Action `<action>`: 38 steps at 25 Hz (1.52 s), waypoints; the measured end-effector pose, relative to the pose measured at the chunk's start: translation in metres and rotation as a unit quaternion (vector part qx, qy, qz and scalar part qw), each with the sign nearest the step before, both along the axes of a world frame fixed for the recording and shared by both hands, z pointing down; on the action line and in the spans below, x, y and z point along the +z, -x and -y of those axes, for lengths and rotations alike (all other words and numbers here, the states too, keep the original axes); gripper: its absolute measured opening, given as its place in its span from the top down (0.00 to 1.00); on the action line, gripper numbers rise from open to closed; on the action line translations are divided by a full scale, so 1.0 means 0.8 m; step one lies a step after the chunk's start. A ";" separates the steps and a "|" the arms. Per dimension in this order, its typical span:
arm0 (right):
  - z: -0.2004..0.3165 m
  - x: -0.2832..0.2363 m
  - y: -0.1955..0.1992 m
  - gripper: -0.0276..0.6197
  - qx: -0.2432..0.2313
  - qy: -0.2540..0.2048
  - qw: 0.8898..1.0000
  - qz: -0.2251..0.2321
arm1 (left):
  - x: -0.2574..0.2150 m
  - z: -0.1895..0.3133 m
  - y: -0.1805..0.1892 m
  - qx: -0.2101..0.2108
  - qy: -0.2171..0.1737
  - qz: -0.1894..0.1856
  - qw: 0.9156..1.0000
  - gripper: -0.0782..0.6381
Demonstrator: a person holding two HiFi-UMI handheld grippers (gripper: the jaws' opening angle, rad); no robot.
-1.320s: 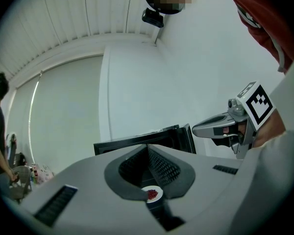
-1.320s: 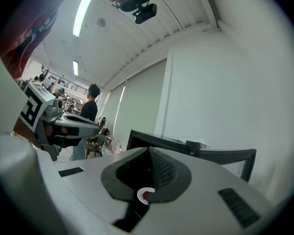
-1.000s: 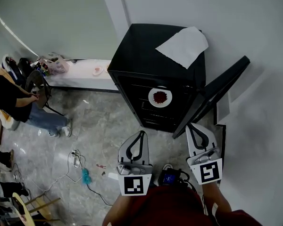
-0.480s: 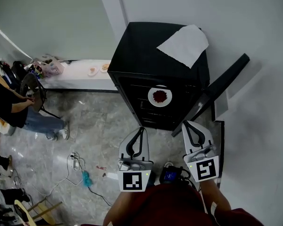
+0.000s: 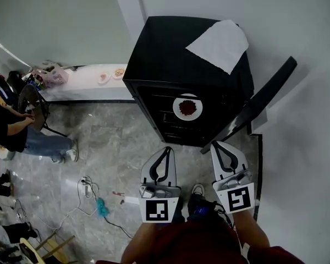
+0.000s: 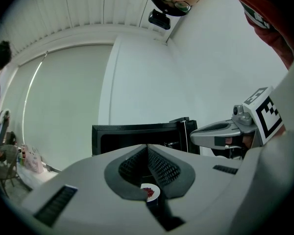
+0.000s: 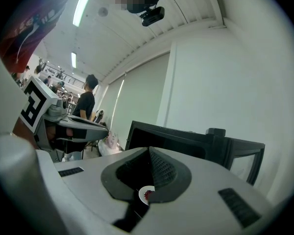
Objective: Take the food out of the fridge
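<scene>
Head view: black fridge has its door swung open on the right. The plate of red food sits on an upper shelf inside, near the front edge. White sheet lies at the fridge top's back right corner. Left gripper and right gripper are both clenched and empty, in front of the opening and well apart from the plate.

The fridge is black, the plate white.
</scene>
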State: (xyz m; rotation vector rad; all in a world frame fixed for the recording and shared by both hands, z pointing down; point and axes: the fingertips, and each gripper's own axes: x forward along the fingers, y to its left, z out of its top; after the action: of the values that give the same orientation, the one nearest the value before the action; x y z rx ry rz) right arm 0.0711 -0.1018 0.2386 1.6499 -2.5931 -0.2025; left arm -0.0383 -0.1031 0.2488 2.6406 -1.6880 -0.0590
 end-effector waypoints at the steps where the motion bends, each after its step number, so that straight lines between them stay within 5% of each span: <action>1: 0.002 0.004 0.001 0.92 0.001 0.002 1.000 -0.001 | 0.005 0.003 0.000 0.001 0.003 0.000 1.000 0.87; 18: 0.044 0.106 -0.003 0.92 0.031 0.026 0.999 -0.029 | 0.119 0.049 0.013 -0.006 0.042 -0.013 0.999 0.87; 22: 0.058 0.145 0.003 0.92 0.031 0.032 0.999 -0.032 | 0.163 0.057 0.007 0.046 0.033 0.113 0.992 0.87; 28: 0.070 0.208 0.010 0.92 0.032 0.041 0.998 -0.027 | 0.214 0.075 0.009 0.008 0.042 0.035 0.998 0.87; 38: 0.088 0.297 0.008 0.92 0.043 0.049 0.998 -0.023 | 0.302 0.093 0.004 0.011 0.041 0.046 0.998 0.87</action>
State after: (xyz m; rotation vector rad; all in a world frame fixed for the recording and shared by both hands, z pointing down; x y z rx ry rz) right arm 0.0644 -0.1721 0.4765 1.6984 -2.4499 -0.1071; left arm -0.0415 -0.1779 0.4901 2.6389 -1.6489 0.1320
